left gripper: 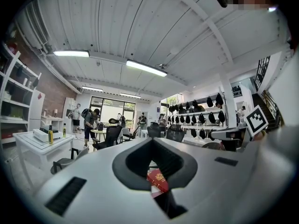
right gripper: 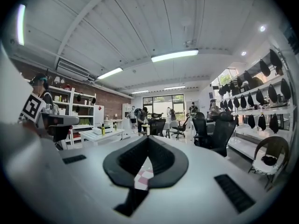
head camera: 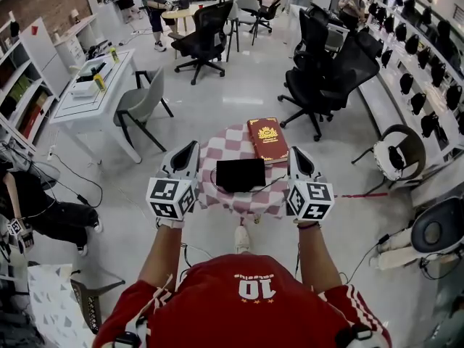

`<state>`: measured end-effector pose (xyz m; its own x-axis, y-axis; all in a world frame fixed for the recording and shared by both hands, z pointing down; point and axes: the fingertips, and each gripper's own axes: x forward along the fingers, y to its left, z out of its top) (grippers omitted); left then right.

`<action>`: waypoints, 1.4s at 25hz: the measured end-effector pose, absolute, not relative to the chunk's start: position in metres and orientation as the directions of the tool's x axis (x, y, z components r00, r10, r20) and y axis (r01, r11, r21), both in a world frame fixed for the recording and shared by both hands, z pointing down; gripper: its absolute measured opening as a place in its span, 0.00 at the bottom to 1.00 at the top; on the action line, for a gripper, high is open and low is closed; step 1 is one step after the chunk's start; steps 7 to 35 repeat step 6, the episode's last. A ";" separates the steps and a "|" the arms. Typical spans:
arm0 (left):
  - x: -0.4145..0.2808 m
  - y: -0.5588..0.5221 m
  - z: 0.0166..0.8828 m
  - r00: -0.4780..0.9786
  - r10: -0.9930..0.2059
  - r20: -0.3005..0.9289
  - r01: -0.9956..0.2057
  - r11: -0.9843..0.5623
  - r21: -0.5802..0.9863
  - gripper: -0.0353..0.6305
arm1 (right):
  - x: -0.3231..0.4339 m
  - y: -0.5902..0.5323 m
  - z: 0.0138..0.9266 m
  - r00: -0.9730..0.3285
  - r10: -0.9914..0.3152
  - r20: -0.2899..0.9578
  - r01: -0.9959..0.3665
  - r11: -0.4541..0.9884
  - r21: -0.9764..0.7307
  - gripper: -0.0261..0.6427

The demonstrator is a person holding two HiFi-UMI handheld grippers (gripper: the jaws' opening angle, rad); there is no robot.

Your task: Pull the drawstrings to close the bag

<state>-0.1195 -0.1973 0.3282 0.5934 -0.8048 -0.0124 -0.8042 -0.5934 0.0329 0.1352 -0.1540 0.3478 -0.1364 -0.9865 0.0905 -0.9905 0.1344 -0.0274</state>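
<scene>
The person wears a red short-sleeved jersey (head camera: 243, 314) with a white number 10 (head camera: 257, 288) printed across the back and thin white edging at the sleeves, and a pale shoe (head camera: 241, 239) shows below. The left gripper (head camera: 191, 146) and the right gripper (head camera: 296, 151) look alike: smooth light-grey shells that taper to a point, with dark inner faces. Each carries a white cube printed with black square markers, one on the left (head camera: 172, 198) and one on the right (head camera: 310, 200). Seen from their own cameras, the broad grey fingers (right gripper: 79, 176) frame a spade-shaped opening lined with black ribbed rubber (right gripper: 122, 161), and a dark rectangular slot (right gripper: 232, 192) sits in each shell.
</scene>
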 end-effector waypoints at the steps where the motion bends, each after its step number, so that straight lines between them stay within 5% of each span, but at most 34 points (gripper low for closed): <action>1: -0.119 -0.197 0.329 0.595 -0.804 -0.011 -0.803 -0.595 0.035 0.06 | 0.136 -0.154 0.348 -0.135 -0.987 0.090 -0.991 0.133 -0.028 0.06; 35: -0.121 -0.193 0.331 0.598 -0.801 -0.011 -0.800 -0.598 0.044 0.06 | 0.137 -0.152 0.347 -0.132 -0.987 0.089 -0.991 0.130 -0.030 0.06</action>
